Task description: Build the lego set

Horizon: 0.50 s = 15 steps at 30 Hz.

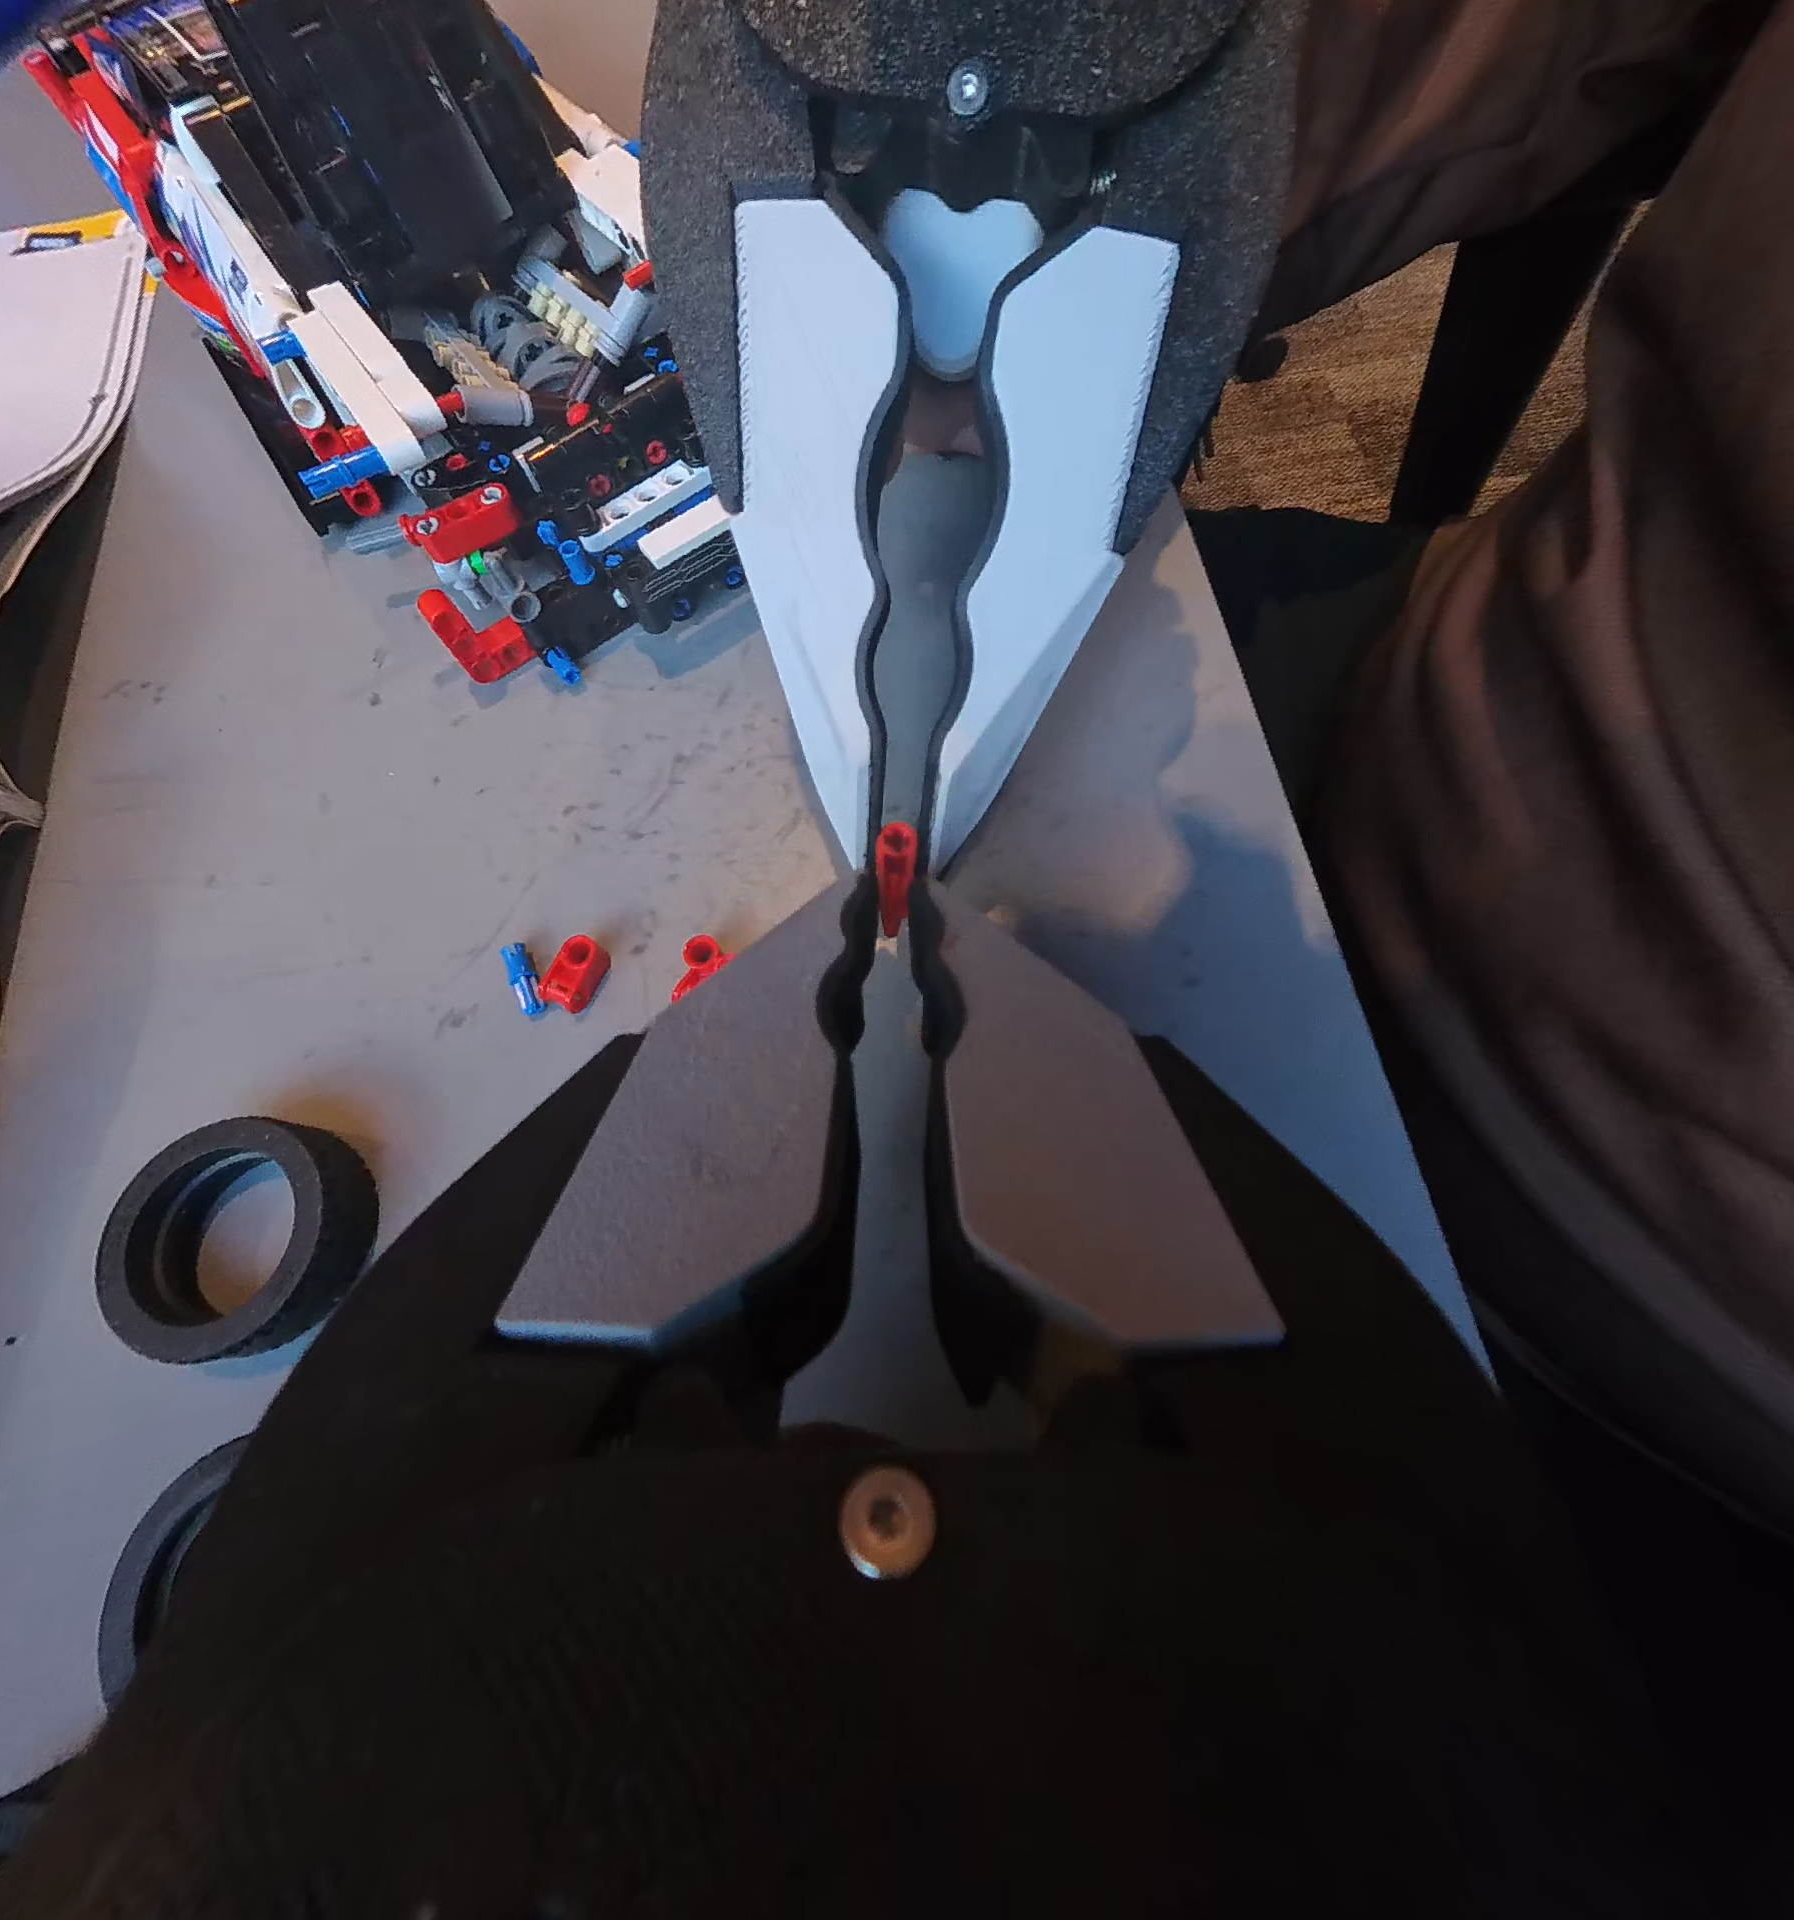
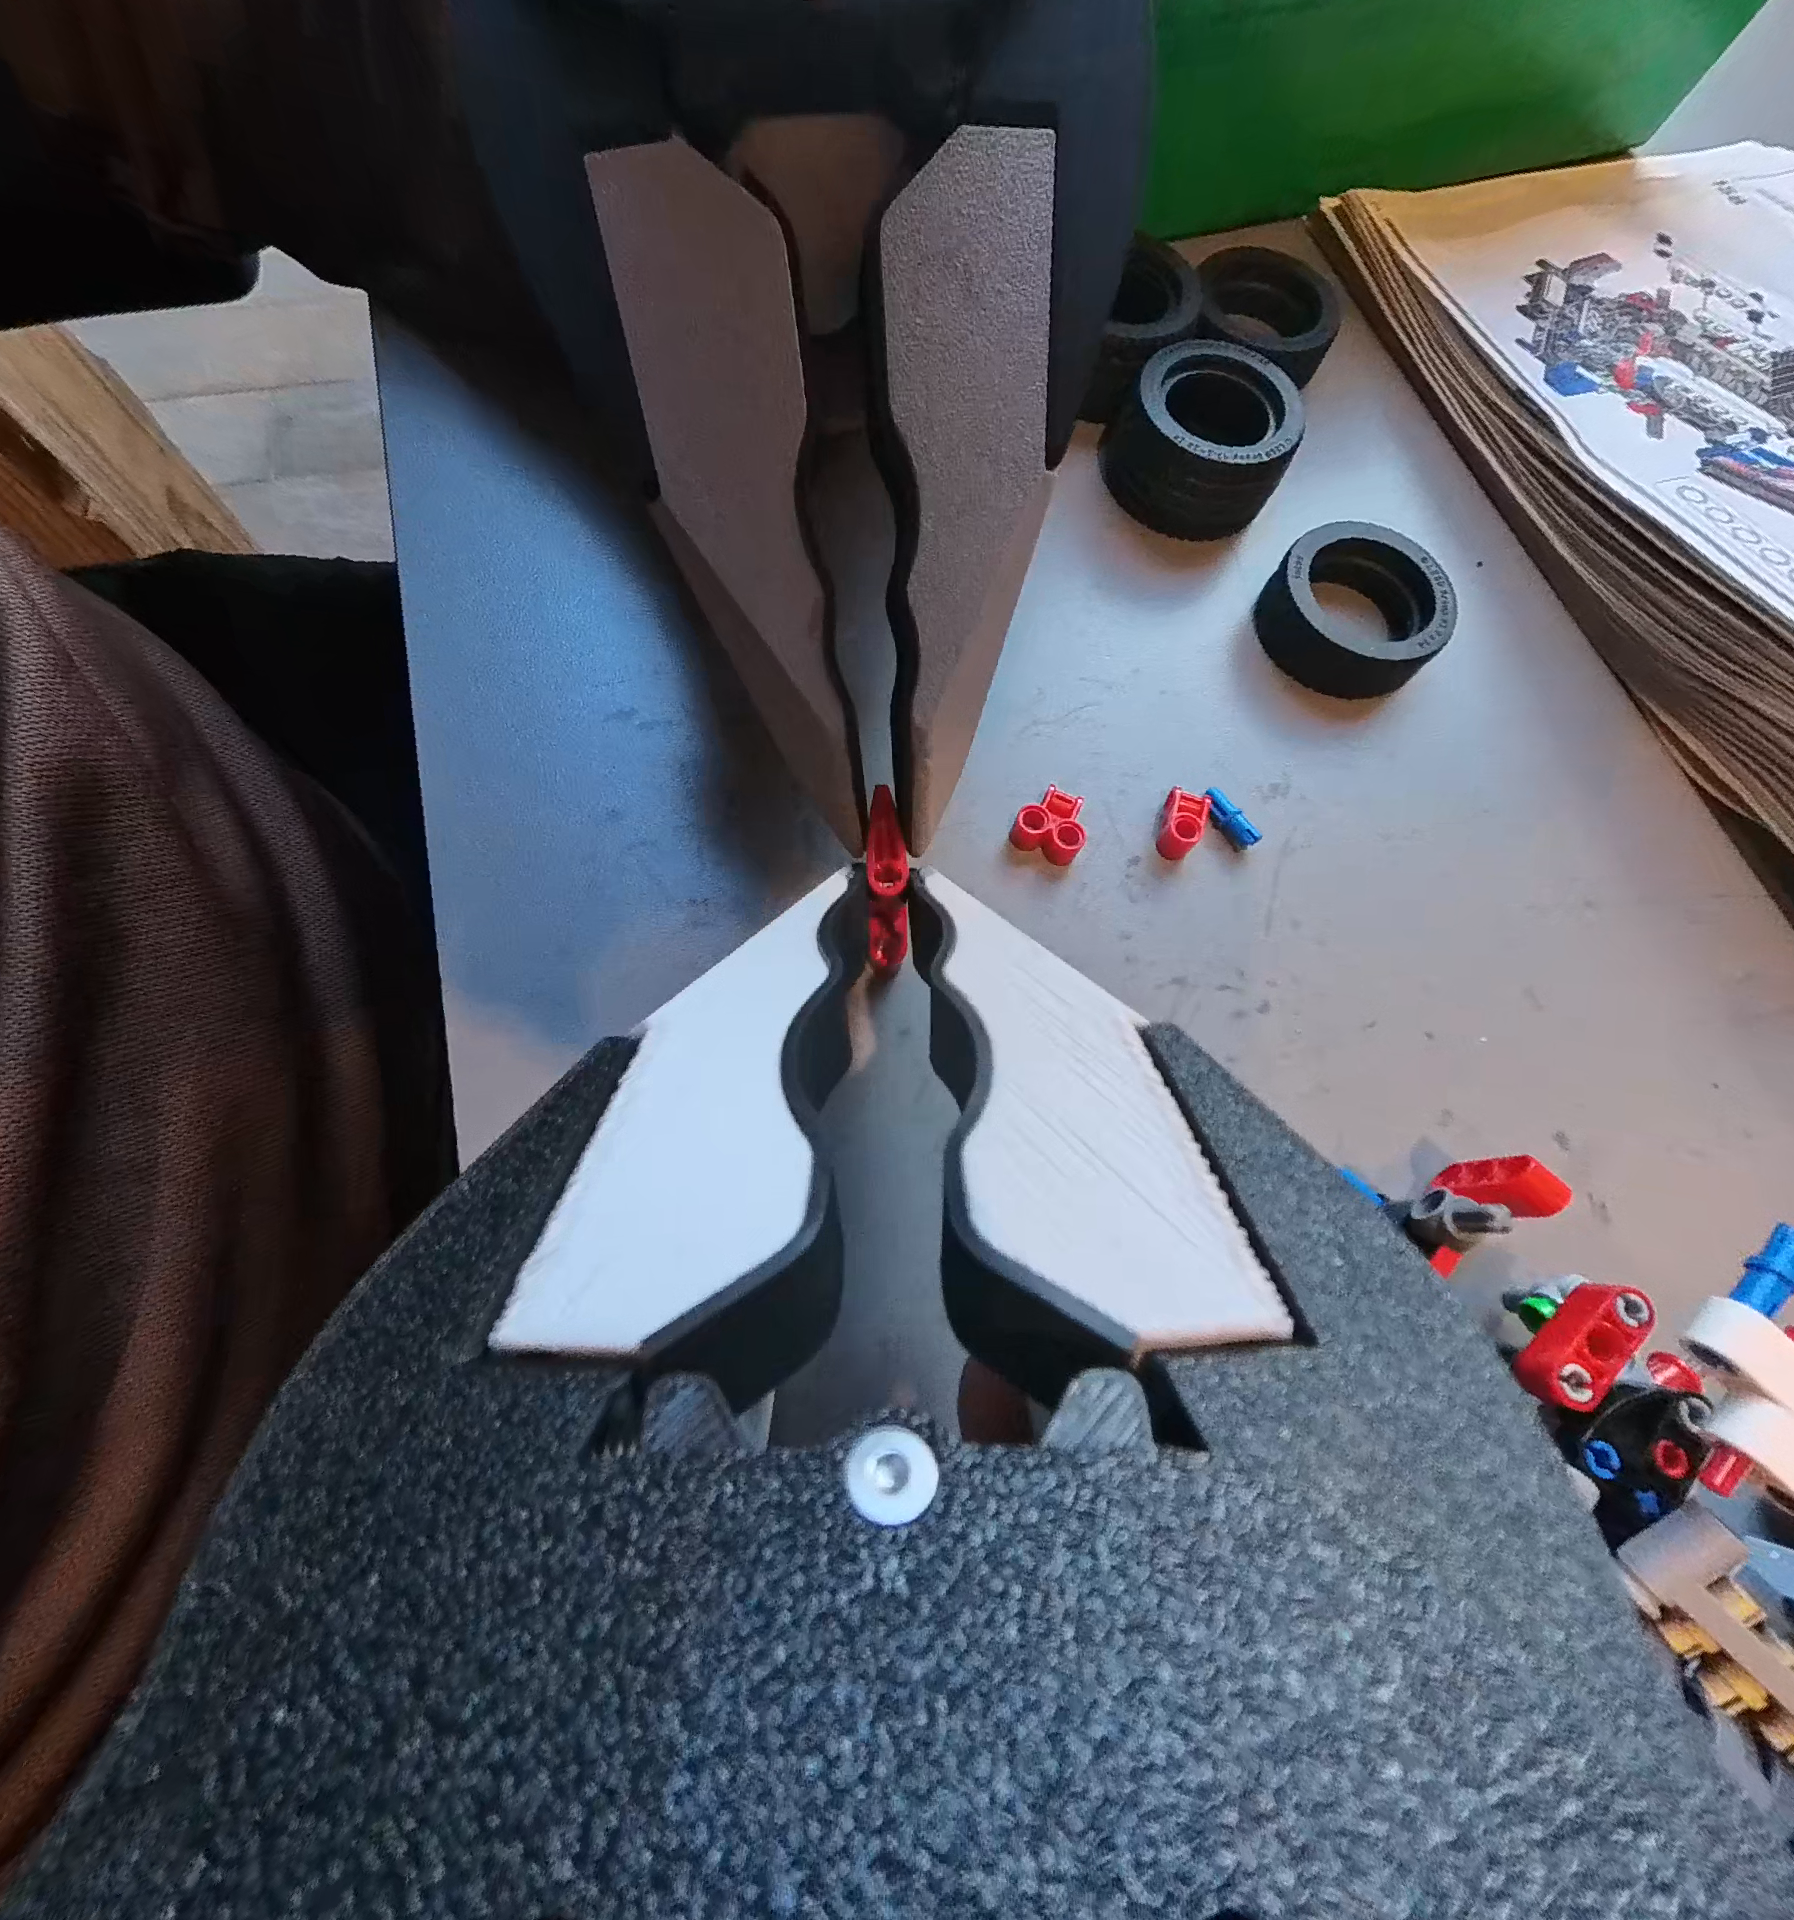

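Left gripper (image 1: 888, 914) and right gripper (image 2: 888, 899) are meeting tip to tip above the table (image 1: 353, 831), both pinching one small red pin (image 1: 895, 873). It looks light, rigid, slippery; grip its ends. Loose red connectors (image 2: 1049, 828), tyres (image 2: 1355, 608), manual (image 2: 1651, 364), half-built model (image 1: 436, 343) are lying clear.

A: What sort of place is this?
B: A hobby or lab workbench: scuffed grey table (image 2: 1392, 987), instruction booklets (image 2: 1599, 436), loose black tyres (image 2: 1355, 608), green bin (image 2: 1392, 94), half-built model (image 1: 405, 343).
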Available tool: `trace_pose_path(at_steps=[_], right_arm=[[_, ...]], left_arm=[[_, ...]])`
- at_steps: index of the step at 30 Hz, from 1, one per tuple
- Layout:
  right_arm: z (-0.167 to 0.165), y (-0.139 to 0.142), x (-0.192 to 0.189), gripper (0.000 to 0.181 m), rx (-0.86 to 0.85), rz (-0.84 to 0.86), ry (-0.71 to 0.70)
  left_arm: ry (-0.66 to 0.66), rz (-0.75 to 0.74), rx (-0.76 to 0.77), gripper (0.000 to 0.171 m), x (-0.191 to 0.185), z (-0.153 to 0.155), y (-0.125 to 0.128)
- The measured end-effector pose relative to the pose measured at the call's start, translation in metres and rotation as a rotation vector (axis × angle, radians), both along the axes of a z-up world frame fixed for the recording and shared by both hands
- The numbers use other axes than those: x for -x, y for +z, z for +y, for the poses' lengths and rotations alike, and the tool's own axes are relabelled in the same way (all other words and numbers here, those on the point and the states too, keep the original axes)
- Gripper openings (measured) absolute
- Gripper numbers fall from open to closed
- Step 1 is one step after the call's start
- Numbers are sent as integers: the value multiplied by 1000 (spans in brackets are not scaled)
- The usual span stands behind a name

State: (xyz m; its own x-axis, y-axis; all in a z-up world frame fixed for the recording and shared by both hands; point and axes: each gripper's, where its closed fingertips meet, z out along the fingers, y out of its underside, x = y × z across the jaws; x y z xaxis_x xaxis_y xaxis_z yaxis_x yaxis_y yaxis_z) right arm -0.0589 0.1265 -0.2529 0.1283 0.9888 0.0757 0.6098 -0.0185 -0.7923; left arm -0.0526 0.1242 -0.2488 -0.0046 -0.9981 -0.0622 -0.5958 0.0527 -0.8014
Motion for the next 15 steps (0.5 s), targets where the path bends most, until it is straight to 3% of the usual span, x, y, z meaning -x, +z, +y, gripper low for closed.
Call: trace_pose_path(at_steps=[15], right_arm=[[1,-3,0,7,15,-19,-4]], left_arm=[[2,15,2,3,1,1,-2]])
